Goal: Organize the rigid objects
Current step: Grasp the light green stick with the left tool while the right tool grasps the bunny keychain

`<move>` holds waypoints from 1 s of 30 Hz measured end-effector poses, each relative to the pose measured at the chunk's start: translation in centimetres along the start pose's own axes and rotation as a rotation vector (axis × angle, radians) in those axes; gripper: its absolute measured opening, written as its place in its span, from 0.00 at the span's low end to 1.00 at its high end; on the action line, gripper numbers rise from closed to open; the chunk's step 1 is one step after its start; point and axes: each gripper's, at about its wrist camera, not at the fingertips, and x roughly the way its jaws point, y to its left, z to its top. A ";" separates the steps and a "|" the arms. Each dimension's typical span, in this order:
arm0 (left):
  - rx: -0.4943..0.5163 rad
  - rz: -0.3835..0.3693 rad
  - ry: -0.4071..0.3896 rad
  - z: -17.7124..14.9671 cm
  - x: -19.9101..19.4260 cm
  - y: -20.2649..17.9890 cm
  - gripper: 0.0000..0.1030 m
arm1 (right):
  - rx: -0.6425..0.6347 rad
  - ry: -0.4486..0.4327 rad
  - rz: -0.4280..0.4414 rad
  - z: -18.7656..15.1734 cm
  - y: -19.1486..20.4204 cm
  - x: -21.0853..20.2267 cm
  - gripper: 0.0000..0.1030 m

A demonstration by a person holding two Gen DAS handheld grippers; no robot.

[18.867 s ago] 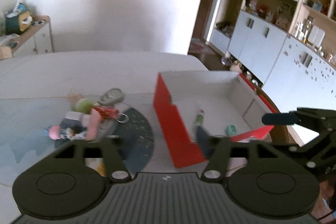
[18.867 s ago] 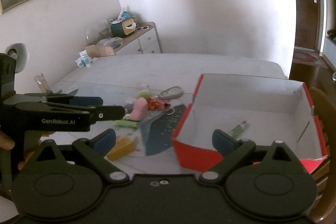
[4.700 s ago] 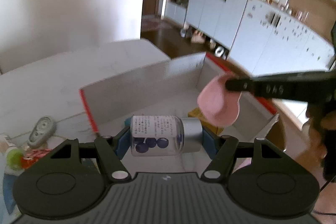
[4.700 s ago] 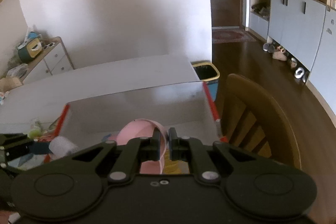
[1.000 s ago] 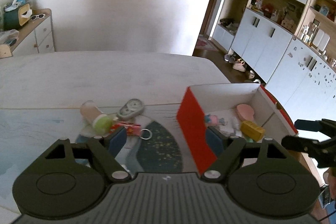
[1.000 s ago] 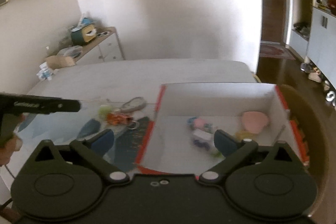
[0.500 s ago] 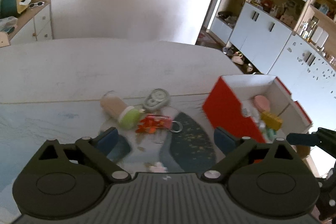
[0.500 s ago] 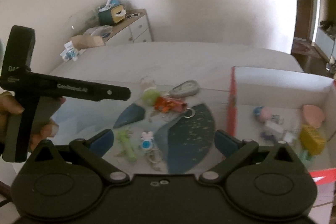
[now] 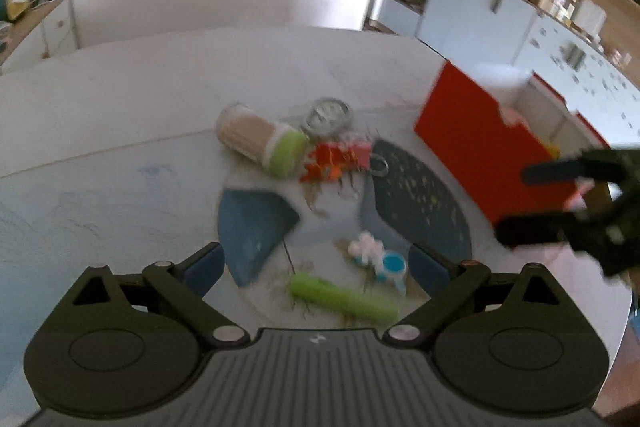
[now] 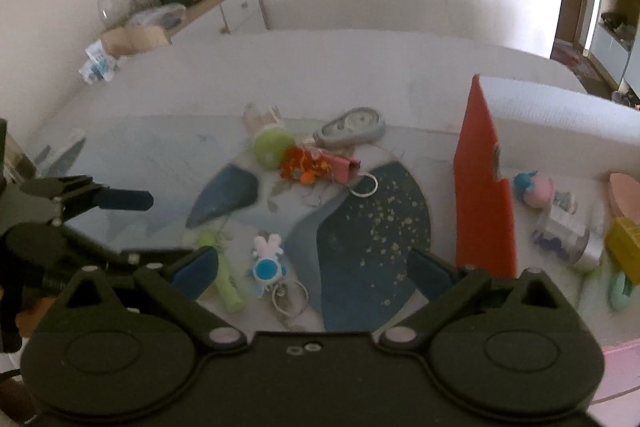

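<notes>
Both grippers hang over the pale surface point(image 10: 360, 67) with their jaws spread wide and nothing held in either. Between the blue pads of the left gripper point(image 9: 316, 265) lie a light green plastic stick point(image 9: 344, 297) and a small white-and-blue bunny keychain point(image 9: 380, 259), the stick closest to the camera, neither touched by the pads. The right gripper point(image 10: 312, 265) frames the same little keychain point(image 10: 267, 263), with its metal ring just below; the green stick point(image 10: 224, 275) sits hard by its left pad. Farther off on the printed blue-and-white mat point(image 10: 372, 227) rest a clear toothpick jar with a green lid point(image 9: 260, 143) on its side, a red and pink charm with a key ring point(image 9: 340, 157) beside the lid, and a grey oval remote point(image 10: 352, 133) behind them. To the right stands the red cardboard box with a white inside point(image 10: 484, 195), already holding a pink round toy point(image 10: 536, 189), a clear bottle with a silver cap point(image 10: 568, 239) and a yellow block point(image 10: 626, 243).
</notes>
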 end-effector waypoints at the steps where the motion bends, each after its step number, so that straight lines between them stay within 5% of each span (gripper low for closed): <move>1: 0.006 0.004 0.003 -0.4 0.2 -0.1 0.96 | -0.003 0.008 -0.007 0.0 0.1 0.4 0.97; 8: 0.027 -0.016 0.024 -2.7 2.2 -1.1 0.96 | -0.067 0.053 -0.022 0.3 2.4 2.5 0.91; 30: 0.113 0.022 -0.023 -4.0 4.6 -2.3 0.95 | -0.121 0.180 -0.002 -0.2 4.3 7.8 0.43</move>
